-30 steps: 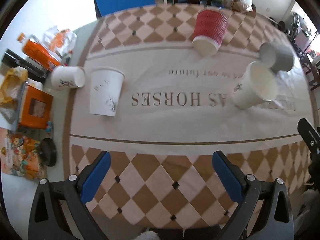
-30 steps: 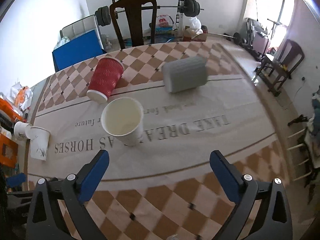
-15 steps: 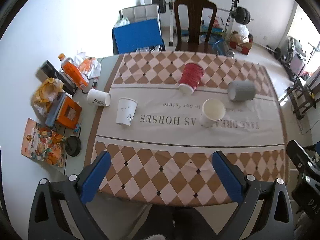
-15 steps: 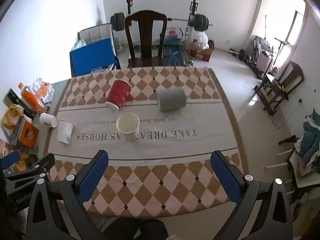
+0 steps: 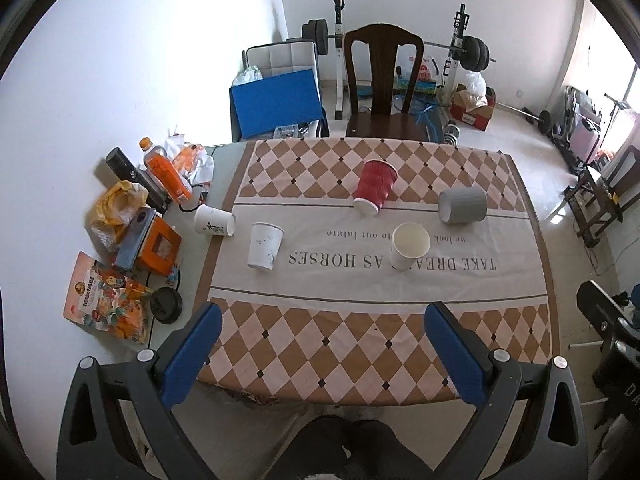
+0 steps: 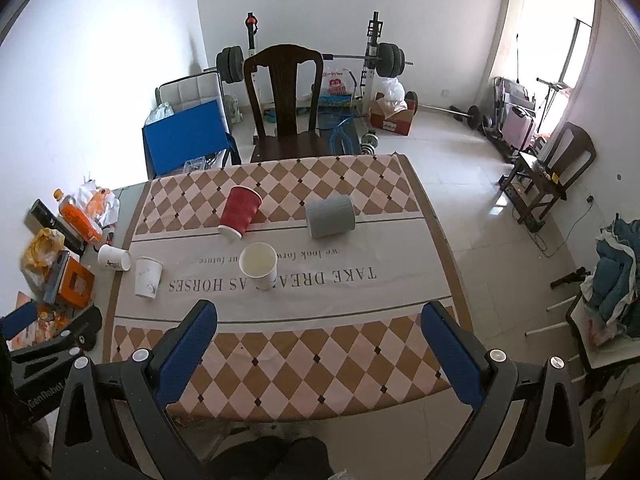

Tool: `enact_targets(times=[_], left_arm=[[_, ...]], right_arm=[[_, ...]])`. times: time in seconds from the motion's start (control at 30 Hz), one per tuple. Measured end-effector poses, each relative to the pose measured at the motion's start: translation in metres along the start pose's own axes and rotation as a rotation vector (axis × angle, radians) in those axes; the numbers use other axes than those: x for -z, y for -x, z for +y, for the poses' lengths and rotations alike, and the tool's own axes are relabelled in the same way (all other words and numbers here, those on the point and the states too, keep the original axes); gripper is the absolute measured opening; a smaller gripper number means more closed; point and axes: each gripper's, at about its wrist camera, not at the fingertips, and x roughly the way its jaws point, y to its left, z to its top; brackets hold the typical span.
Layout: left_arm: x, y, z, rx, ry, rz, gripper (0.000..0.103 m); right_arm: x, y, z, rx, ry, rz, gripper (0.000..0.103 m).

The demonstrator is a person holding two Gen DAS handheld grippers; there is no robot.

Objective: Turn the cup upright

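Several cups sit on the patterned tablecloth [image 5: 360,344]. A red ribbed cup [image 5: 374,192] [image 6: 240,211] and a grey ribbed cup [image 5: 462,205] [image 6: 330,216] lie on their sides. A white paper cup [image 5: 409,246] [image 6: 259,266] stands upright mid-table. Another white cup [image 5: 264,246] [image 6: 147,278] stands rim up at the left, and a third white cup [image 5: 214,221] [image 6: 114,258] lies on its side off the cloth. My left gripper [image 5: 322,340] and right gripper [image 6: 320,336] are both open and empty, held high and back from the table's near edge.
Snack bags, an orange box [image 5: 158,245], an orange bottle [image 5: 166,172] and a black disc [image 5: 166,305] clutter the table's left side. A dark wooden chair [image 5: 384,88] stands behind the table, with weights and a blue board [image 5: 278,106] beyond. A chair with clothes [image 6: 612,300] stands right.
Both grippers have pulled up and back from close over the table, so the whole table and room now show. The cups have not moved.
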Motion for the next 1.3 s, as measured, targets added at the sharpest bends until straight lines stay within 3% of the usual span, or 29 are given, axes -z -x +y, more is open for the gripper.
enact_targets(times=[1.3], left_arm=[[0.000, 0.012, 0.005, 0.007, -0.008, 0.016, 0.103]], right_arm=[[0.002, 0.004, 0.011, 0.008, 0.025, 0.037, 0.103]])
